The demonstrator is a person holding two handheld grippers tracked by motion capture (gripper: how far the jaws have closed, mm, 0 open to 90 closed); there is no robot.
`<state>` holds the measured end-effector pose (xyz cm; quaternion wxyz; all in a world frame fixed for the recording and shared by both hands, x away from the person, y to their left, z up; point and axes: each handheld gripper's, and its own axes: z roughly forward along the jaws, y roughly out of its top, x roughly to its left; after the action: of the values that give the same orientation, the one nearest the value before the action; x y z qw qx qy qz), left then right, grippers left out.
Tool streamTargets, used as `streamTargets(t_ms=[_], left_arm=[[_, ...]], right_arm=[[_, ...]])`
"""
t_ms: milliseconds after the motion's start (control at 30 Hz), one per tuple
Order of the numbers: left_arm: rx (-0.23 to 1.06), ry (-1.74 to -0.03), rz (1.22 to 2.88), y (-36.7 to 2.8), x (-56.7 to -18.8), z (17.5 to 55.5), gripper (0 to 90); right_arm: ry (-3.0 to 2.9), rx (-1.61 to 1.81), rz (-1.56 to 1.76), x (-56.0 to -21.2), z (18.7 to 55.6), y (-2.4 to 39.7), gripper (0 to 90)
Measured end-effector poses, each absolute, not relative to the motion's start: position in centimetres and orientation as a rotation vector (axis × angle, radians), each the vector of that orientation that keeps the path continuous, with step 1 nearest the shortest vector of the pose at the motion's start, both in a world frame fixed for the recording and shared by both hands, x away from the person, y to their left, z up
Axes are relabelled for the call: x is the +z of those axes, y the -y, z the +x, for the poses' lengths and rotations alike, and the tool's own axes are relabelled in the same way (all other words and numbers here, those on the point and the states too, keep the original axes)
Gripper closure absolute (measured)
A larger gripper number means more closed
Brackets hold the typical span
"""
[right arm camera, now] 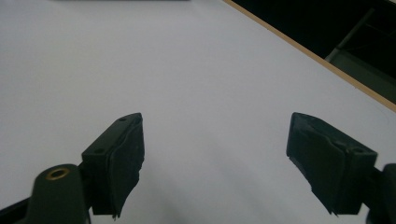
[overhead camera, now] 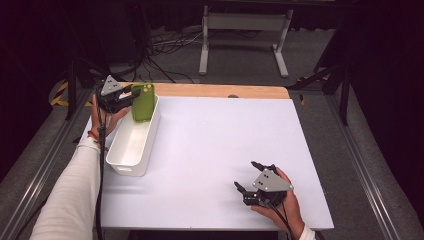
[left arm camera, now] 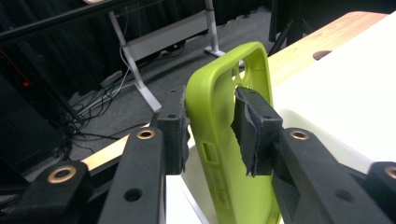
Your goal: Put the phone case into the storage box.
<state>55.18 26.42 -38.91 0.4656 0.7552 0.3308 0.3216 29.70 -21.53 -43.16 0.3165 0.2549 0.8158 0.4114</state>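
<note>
At far left of the high view, a white-sleeved forearm (overhead camera: pixel 70 185) running up along the counter (overhead camera: pixel 220 150) edge to the left tongs (overhead camera: pixel 131 96). Left tongs level, aimed toward the right, set about a green phone case (overhead camera: pixel 143 102). Case upright, long side vertical, lower end down inside the far end of a white bin (overhead camera: pixel 131 141). Seen from the left gripper view: case (left arm camera: pixel 219 140) standing between the two pads, one pad (left arm camera: pixel 173 130) against its smooth outer back, the other pad (left arm camera: pixel 254 128) inside the hollow near the camera cutout; whether both pads press cannot be told for sure. Bin long and narrow, near the left edge of the white counter, lengthwise away from the person. Bare white surface in the middle. Strip of wood along the far edge. At lower right, right tongs (overhead camera: pixel 254 175) in a hand (overhead camera: pixel 280 202), resting low over the counter, spread wide, nothing between the pads, well apart from the bin. Same spread in the right gripper view (right arm camera: pixel 217 163), white surface beneath.
</note>
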Motion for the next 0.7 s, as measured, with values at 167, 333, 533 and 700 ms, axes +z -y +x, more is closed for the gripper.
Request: streamTargets(t_ms=[167,333,533,700], left_arm=[[0.797,-0.827,1.886,-26.28,-39.16,55.3,63.7],[0.798,-0.843,1.88,-26.29,-39.32,55.37,58.9],[0.799,-0.873,1.848,-26.48,-39.23,55.25,56.4],[0.797,-0.884,1.837,-26.79,-38.92,54.99,51.1]], right_arm=[[-2.15,1.087,0.665,-43.13,29.65,21.48,20.3],[-2.149,1.088,0.665,-42.99,29.64,21.58,20.3],[-2.152,1.084,0.663,-43.03,29.59,21.47,20.4],[-2.152,1.079,0.648,-43.0,29.63,21.17,20.4]])
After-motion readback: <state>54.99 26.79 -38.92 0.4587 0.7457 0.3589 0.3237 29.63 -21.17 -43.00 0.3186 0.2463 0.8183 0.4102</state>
